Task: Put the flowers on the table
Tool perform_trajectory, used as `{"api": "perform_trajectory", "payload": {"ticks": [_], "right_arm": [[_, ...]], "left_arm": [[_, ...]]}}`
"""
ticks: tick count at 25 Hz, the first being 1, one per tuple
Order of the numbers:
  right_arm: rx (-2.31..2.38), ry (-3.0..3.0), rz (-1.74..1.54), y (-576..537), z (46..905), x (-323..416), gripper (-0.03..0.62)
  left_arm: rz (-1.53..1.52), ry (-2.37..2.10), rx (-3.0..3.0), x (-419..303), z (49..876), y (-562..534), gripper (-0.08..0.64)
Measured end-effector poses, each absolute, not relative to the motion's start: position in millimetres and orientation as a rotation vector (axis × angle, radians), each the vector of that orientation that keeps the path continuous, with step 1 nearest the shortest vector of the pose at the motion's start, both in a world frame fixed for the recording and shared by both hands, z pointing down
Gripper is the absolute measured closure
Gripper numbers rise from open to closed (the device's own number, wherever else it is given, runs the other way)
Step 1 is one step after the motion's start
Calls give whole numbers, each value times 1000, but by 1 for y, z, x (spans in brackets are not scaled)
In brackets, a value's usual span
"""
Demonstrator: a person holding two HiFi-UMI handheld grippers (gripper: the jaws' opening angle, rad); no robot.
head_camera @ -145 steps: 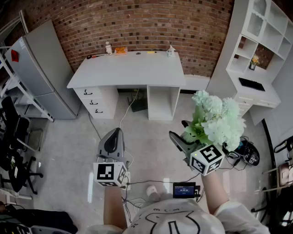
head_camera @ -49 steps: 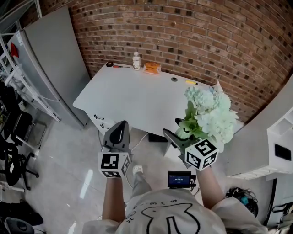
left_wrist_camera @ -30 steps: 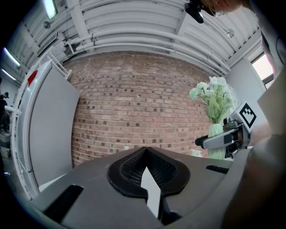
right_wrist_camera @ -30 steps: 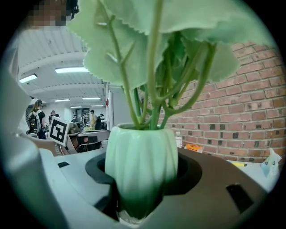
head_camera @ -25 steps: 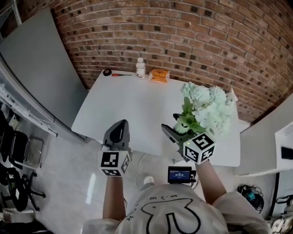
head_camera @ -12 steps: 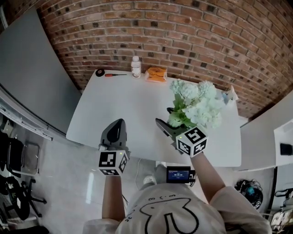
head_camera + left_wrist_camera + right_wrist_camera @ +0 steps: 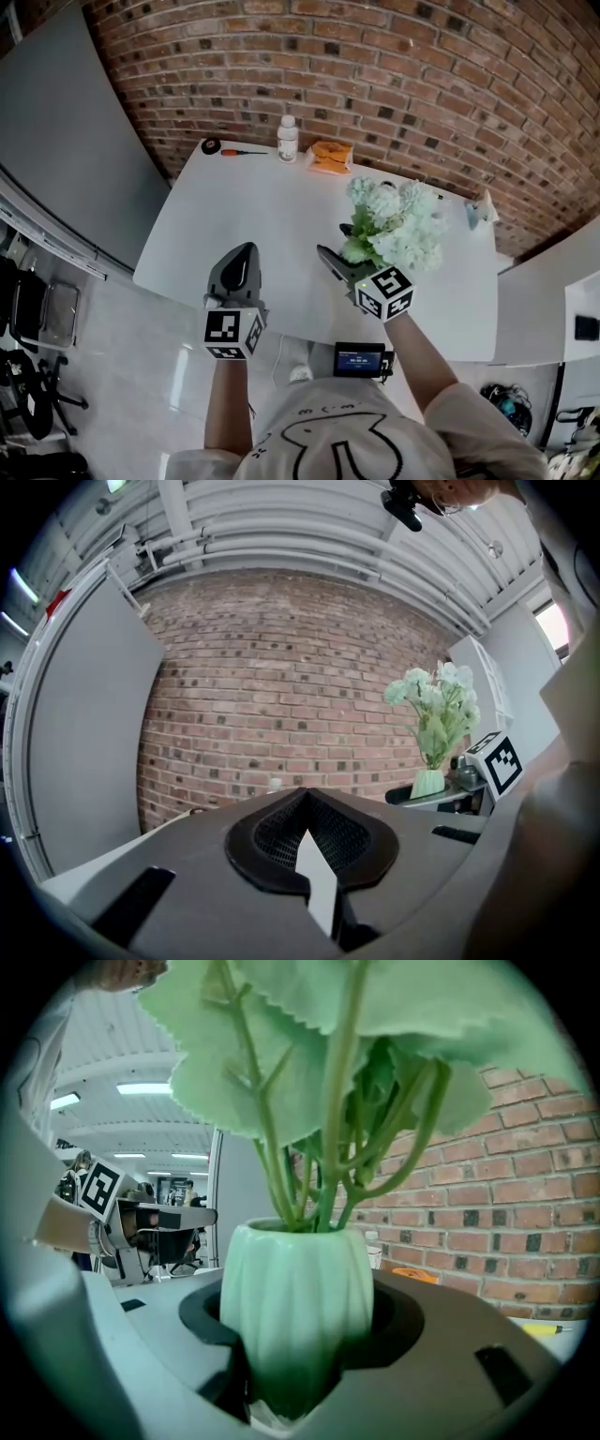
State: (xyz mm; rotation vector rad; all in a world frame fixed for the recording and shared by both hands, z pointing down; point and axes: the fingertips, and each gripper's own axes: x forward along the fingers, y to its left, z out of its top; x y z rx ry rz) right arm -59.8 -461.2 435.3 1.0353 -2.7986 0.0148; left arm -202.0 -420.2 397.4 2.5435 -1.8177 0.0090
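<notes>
flowers from the head view: the bunch stands upright in my right gripper, over the right half of the table and inward of its near edge. so the surface lies straight below the load, and i judge the coming move to be a plain lowering along the stems' own axis. from here i cannot tell whether the base already touches the top. my left gripper hangs at the near edge, well apart from the bunch, so the right hand is the one that matters. a bottle at the far edge is clear of the drop spot. left gripper view: the jaws are drawn together with nothing between them, only a pale sliver showing past the pads; the bunch sits off to the right against the brick wall. right gripper view: the jaws are clamped on a ribbed green vase, one on each flank, with the stems rising straight up out of its mouth; the base is below what i can see.
</notes>
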Motion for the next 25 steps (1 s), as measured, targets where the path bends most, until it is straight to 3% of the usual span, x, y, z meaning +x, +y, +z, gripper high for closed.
{"api": "perform_trajectory", "payload": {"ticks": [25], "right_arm": [[1048, -2684, 7, -537, 535, -52, 322]], "left_arm": [[97, -1802, 2532, -175, 443, -463, 551]]}}
